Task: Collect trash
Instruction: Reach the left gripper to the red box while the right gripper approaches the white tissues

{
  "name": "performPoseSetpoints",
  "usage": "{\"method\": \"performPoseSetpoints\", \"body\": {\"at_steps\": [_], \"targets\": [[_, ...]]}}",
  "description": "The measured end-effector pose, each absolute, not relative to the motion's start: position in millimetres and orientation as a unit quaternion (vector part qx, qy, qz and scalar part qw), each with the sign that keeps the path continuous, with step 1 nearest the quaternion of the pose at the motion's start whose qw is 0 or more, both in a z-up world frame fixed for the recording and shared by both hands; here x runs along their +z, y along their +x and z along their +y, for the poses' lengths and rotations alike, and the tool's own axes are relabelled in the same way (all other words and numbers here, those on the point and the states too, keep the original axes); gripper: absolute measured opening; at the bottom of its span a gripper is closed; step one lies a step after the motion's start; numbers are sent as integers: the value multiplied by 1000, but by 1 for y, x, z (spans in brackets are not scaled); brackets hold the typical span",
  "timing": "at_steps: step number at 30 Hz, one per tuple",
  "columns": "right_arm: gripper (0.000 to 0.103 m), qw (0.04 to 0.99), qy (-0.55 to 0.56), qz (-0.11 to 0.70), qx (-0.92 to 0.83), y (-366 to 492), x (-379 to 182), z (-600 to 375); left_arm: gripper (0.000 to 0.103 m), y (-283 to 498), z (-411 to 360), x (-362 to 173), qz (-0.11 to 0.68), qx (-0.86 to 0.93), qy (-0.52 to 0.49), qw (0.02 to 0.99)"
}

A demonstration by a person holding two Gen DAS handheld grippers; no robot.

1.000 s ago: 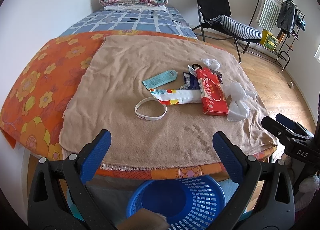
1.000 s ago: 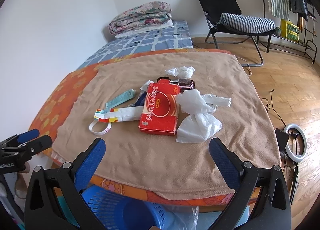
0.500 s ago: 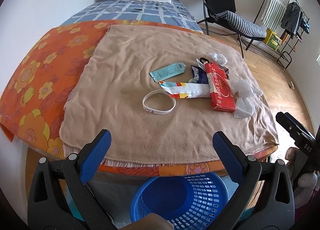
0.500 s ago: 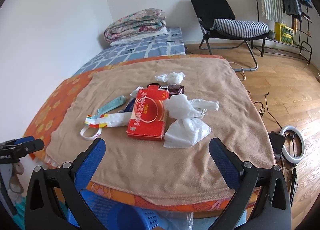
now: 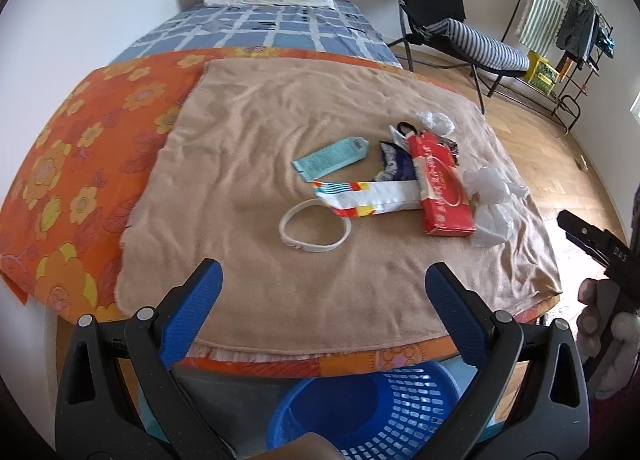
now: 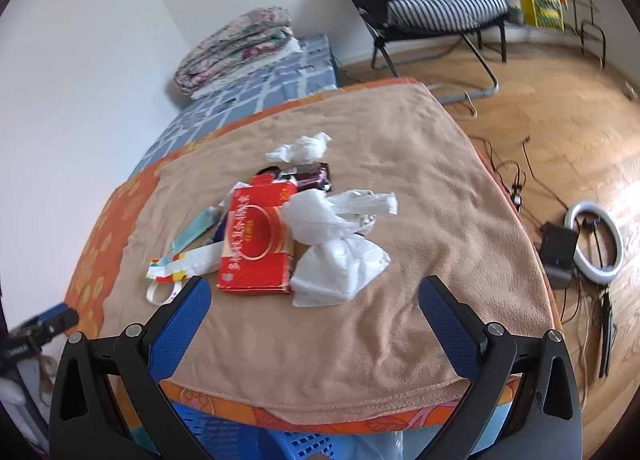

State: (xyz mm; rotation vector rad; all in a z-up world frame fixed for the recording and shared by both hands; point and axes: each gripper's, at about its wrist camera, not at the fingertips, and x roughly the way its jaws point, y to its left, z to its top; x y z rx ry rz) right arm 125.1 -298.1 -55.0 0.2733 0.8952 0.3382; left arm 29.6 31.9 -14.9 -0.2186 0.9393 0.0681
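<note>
Both grippers, left gripper (image 5: 320, 296) and right gripper (image 6: 314, 306), have jaws spread empty at frame bottom; red box (image 6: 256, 246) lies mid-frame touching crumpled white tissue (image 6: 340, 264).

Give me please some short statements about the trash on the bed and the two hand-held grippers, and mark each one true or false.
1. The left hand-held gripper is open and holds nothing. True.
2. The red box lies in the blue basket. False: it lies on the tan blanket.
3. The white band lies nearer the bed's front edge than the teal packet. True.
4. The right hand-held gripper is shut on the white tissue. False: it is open, short of the tissue.
5. The basket sits on the blanket. False: it is below the bed's edge.
</note>
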Motion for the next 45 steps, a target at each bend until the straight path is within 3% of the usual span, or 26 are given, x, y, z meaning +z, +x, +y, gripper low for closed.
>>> {"method": "performPoseSetpoints", "body": {"at_steps": [22, 34, 45], "targets": [[102, 850, 197, 457, 170, 192, -67, -323, 103, 137, -82, -51, 487, -49, -90, 867], [102, 854, 211, 453, 147, 197, -68, -339, 103, 195, -128, -91, 497, -2, 10, 868], [102, 846, 227, 461, 145, 208, -76, -344, 101, 215, -135, -120, 514, 27, 38, 856]]}}
